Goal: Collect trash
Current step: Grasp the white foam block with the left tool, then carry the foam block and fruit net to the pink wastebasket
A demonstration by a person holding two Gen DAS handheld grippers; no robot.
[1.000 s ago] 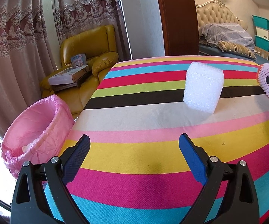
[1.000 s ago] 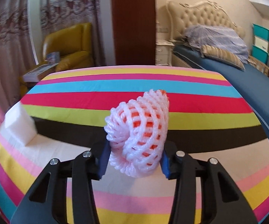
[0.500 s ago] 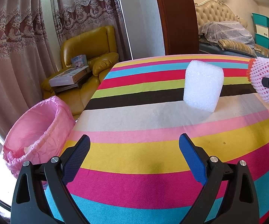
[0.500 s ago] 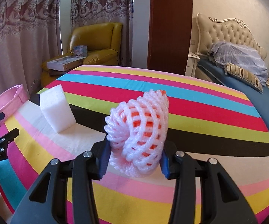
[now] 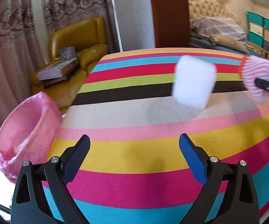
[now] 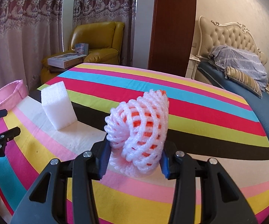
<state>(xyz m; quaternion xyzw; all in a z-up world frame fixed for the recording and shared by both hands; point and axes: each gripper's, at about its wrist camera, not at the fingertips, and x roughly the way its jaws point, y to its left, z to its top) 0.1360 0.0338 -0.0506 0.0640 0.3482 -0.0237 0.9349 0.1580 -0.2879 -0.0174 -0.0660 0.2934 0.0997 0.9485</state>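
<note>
My right gripper point(image 6: 134, 156) clamps the pink foam fruit net point(image 6: 140, 128) above the striped tablecloth point(image 6: 199, 115). My left gripper point(image 5: 134, 147) hangs wide open and empty near the table's left edge, beside the pink-lined trash bin point(image 5: 25, 123). A white foam block point(image 5: 193, 83) stands mid-table.

The left tool point(image 5: 134, 145) is hovering with its jaws spread wide, gripping nothing. The right tool point(image 6: 134, 149) is clamping its blue pads point(image 6: 103, 154) against something held between them.
</note>
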